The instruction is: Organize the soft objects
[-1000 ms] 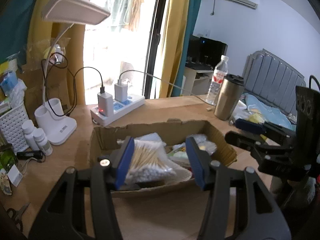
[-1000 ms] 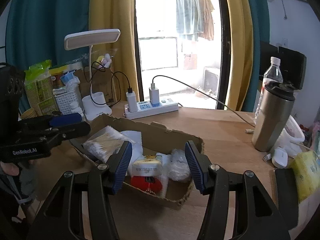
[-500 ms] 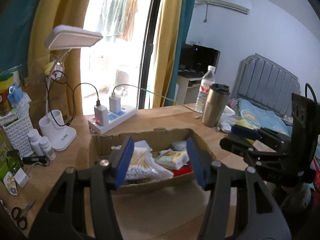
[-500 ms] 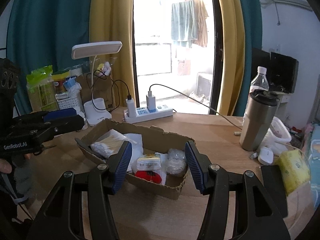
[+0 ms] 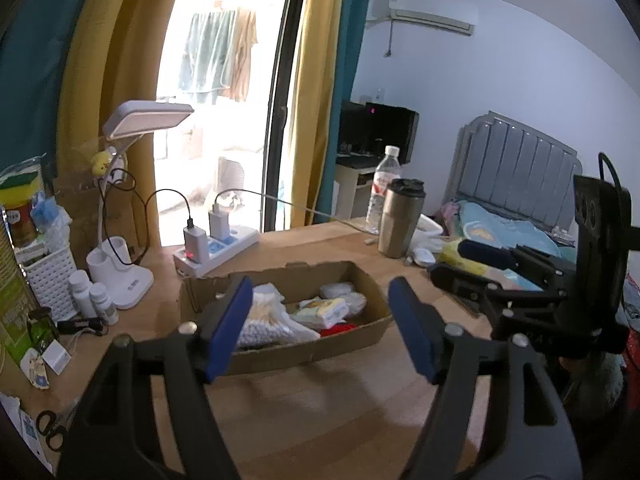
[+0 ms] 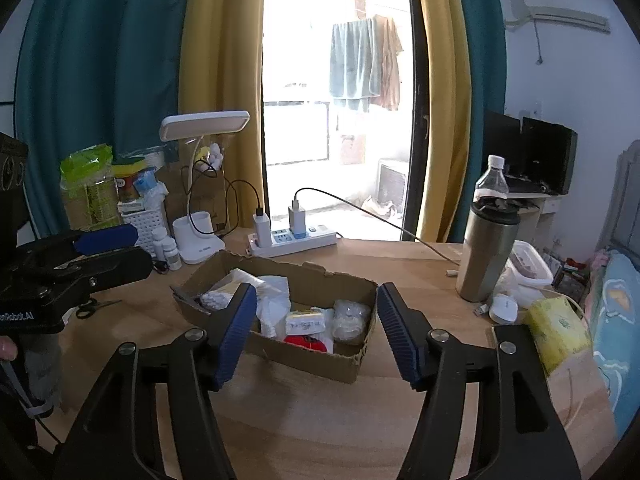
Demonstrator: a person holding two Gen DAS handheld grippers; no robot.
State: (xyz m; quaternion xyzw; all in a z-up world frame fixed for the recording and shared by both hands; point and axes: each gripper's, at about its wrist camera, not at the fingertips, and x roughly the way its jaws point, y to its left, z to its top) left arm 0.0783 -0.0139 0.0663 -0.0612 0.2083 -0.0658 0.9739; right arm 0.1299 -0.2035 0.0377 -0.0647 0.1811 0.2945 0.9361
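Both grippers, left (image 5: 320, 330) and right (image 6: 316, 330), just opened jaws, empty.

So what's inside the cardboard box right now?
The cardboard box holds a bag of cotton swabs, white tissue, a yellow-white packet, something red and a clear wrapped bundle. Whatever lies beneath them is covered.

Light wooden table (image 6: 320, 420) bearing clutter

A shallow brown cardboard box (image 6: 320, 360), white power strip (image 6: 296, 240), white desk lamp (image 6: 198, 240) and steel tumbler (image 6: 486, 256) stand on it.
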